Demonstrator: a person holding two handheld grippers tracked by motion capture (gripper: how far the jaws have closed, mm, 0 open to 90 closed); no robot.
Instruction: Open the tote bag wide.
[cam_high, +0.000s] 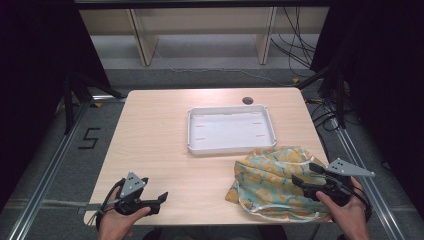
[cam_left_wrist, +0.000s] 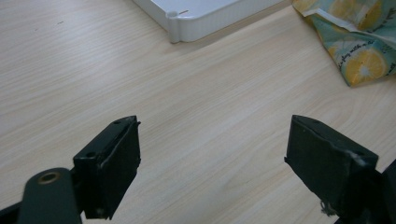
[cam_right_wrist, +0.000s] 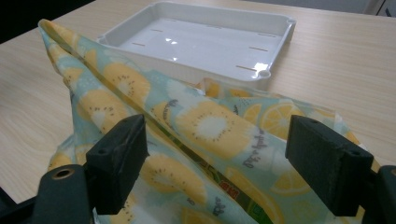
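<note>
A crumpled cloth (cam_high: 270, 182) printed with yellow lemon and kiwi slices on pale green lies at the table's front right. My right gripper (cam_high: 305, 174) hovers over its right side, held by a hand. In the right gripper view the right gripper (cam_right_wrist: 217, 140) stands open, and a raised fold of the cloth (cam_right_wrist: 205, 126) runs between the jaws without the pads pressing on it. A white tray (cam_high: 230, 147) sits empty in the middle of the table. My left gripper (cam_high: 159, 200) is at the front left, open above bare wood (cam_left_wrist: 212, 140), nothing between its pads.
The light wooden table (cam_high: 150, 130) has a dark cable hole (cam_high: 247, 100) behind the tray. The tray's corner (cam_left_wrist: 175, 23) and the cloth's edge (cam_left_wrist: 359, 56) lie ahead of the left gripper. Metal rails and cables run around the table on the floor.
</note>
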